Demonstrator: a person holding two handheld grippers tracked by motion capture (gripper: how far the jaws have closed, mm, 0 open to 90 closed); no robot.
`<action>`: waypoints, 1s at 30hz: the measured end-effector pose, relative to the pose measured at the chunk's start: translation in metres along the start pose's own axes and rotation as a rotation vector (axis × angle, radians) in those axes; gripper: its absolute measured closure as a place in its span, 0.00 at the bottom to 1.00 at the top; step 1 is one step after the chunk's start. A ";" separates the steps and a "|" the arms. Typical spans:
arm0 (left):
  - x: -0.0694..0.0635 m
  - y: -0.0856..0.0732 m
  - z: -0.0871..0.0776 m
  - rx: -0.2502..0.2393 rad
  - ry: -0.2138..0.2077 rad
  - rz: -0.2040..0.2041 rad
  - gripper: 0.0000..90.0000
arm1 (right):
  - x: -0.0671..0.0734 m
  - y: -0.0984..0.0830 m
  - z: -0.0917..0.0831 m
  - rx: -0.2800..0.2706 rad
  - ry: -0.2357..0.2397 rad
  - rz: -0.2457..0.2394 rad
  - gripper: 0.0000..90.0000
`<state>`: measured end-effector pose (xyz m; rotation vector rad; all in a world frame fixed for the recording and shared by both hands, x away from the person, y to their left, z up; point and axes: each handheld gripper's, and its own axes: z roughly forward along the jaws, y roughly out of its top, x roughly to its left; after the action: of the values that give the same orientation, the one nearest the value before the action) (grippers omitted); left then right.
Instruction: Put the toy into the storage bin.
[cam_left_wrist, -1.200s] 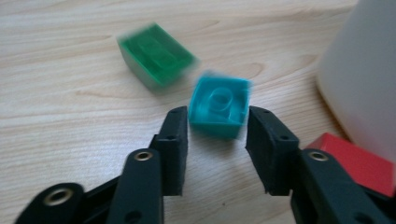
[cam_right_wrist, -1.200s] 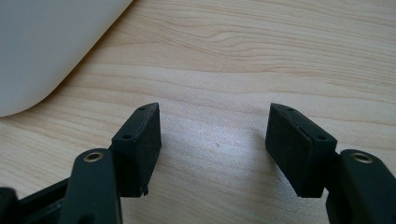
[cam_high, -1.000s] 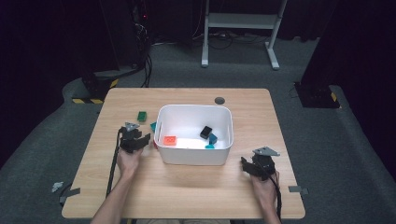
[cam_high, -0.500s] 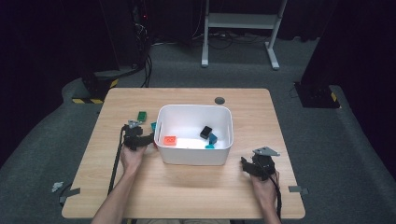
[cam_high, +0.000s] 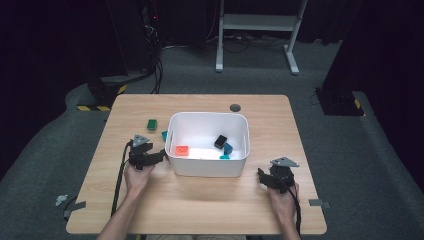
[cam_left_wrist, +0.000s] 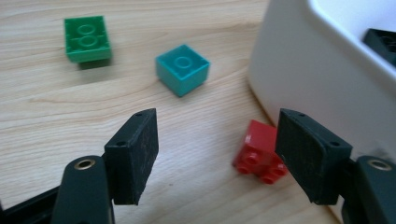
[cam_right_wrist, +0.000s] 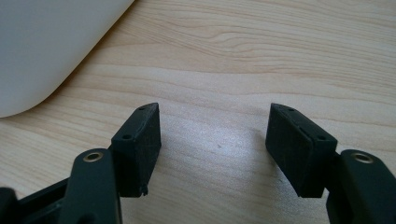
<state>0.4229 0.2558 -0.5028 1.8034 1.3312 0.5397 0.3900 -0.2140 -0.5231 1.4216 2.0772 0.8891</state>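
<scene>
My left gripper is at the left wall of the white bin. Its jaws have just been opening and now stand open. A red brick lies tipped on the table just ahead of the right jaw, against the bin wall; no pad presses on it. Farther off on the table are a teal brick and a green brick. Inside the bin lie an orange brick, a black brick and teal bricks. My right gripper rests open over bare wood.
The green brick and teal brick sit left of the bin. A dark round grommet is in the table behind the bin. The bin's rounded corner is up and left of my right jaws. Cables trail from both grippers.
The left gripper has shifted slightly toward the bin's left wall. The right hand and the bricks in the bin have stayed where they were.
</scene>
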 end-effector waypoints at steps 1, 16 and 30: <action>-0.002 -0.001 0.000 0.000 -0.007 0.005 0.33 | 0.000 0.000 0.000 0.000 0.000 0.000 0.40; -0.011 -0.007 0.015 0.033 -0.032 0.066 0.39 | 0.000 0.000 0.000 0.000 0.000 0.001 0.40; -0.014 -0.009 0.020 0.025 -0.019 0.104 0.64 | 0.000 0.000 0.000 0.000 0.000 0.001 0.40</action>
<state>0.4277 0.2364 -0.5201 1.9016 1.2415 0.5618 0.3900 -0.2140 -0.5231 1.4223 2.0769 0.8890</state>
